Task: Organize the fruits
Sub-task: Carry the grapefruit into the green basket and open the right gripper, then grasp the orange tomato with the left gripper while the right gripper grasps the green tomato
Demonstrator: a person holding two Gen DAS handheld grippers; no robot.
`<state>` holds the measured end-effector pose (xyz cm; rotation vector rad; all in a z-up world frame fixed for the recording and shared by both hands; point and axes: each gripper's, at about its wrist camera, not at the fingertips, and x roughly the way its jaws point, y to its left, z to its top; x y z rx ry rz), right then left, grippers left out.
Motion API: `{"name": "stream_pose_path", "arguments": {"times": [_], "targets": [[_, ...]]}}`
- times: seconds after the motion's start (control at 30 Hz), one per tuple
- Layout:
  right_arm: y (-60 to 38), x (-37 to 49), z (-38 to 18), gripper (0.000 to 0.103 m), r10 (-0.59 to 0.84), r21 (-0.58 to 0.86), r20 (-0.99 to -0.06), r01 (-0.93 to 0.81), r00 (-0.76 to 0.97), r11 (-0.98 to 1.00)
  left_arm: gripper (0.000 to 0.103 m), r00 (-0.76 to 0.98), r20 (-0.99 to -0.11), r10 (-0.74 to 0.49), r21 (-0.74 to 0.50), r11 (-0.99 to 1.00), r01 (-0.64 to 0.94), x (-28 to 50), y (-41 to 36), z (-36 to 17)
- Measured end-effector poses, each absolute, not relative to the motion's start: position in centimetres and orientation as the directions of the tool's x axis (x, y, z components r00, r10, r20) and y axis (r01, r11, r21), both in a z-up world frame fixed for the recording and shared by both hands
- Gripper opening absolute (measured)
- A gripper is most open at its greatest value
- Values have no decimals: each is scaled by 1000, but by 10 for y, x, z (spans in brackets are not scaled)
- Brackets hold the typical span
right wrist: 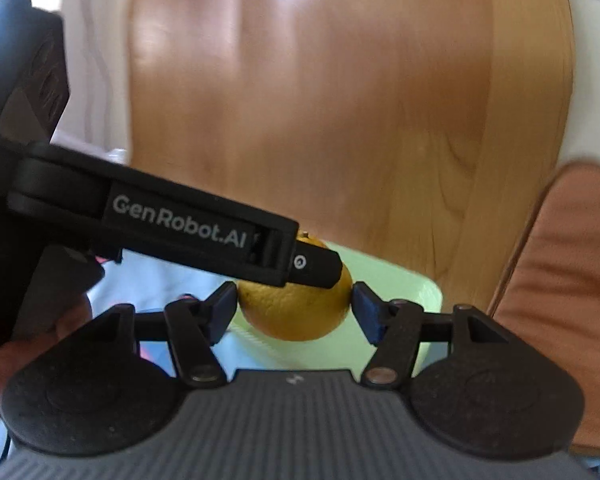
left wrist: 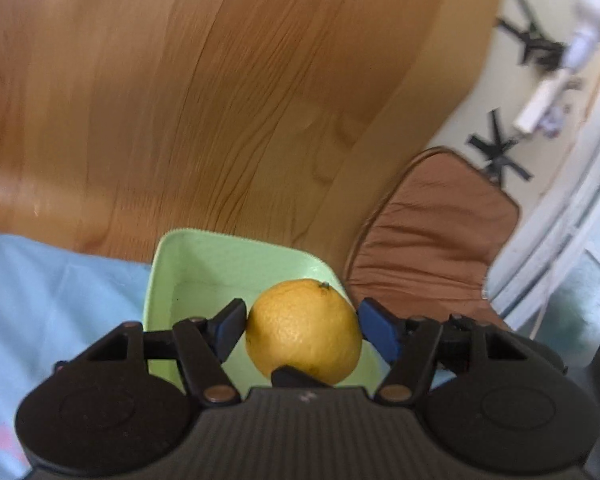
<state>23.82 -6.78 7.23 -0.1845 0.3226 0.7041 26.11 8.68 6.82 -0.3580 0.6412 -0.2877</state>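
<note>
A yellow-orange citrus fruit (left wrist: 304,330) sits between the blue pads of my left gripper (left wrist: 302,330), which is shut on it, above a pale green square dish (left wrist: 204,264). In the right wrist view the same fruit (right wrist: 296,314) lies between the pads of my right gripper (right wrist: 294,306), and the pads look to touch its sides. The left gripper's black arm (right wrist: 172,224), marked GenRobot.AI, crosses in front and hides the fruit's top. The green dish (right wrist: 404,286) lies under the fruit.
The dish rests on a light blue cloth (left wrist: 48,292) at the near edge of a wooden table (left wrist: 220,100). A brown chair cushion (left wrist: 432,232) stands to the right beyond the table edge. A hand (right wrist: 28,344) holds the left gripper at lower left.
</note>
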Motion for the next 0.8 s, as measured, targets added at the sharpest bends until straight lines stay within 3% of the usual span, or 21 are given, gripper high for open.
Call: {"name": "stream_pose_path", "arguments": {"times": [0.2,0.33,0.57,0.67,0.8], "targets": [[-61,272,53,65,582,-31,-423,-653,694,756,64,724,-592,-356,-409,906,110,294,83,41],[-57,272,45,66,568,-34,-449,-648,690,761,65,738,-566,-368,-421,898,125,288,86,43],[-89,217,76,66,615,-14,-336,-657,713,754,65,846,-400,-351,-449,880,153,208,110,85],[-121,173,83,65,645,26,-299,-669,704,743,76,892,-326,-313,-422,893,159,149,125,96],[-149,126,65,47,661,30,-308,-687,685,726,88,949,-240,-204,-347,931,112,68,148,100]]}}
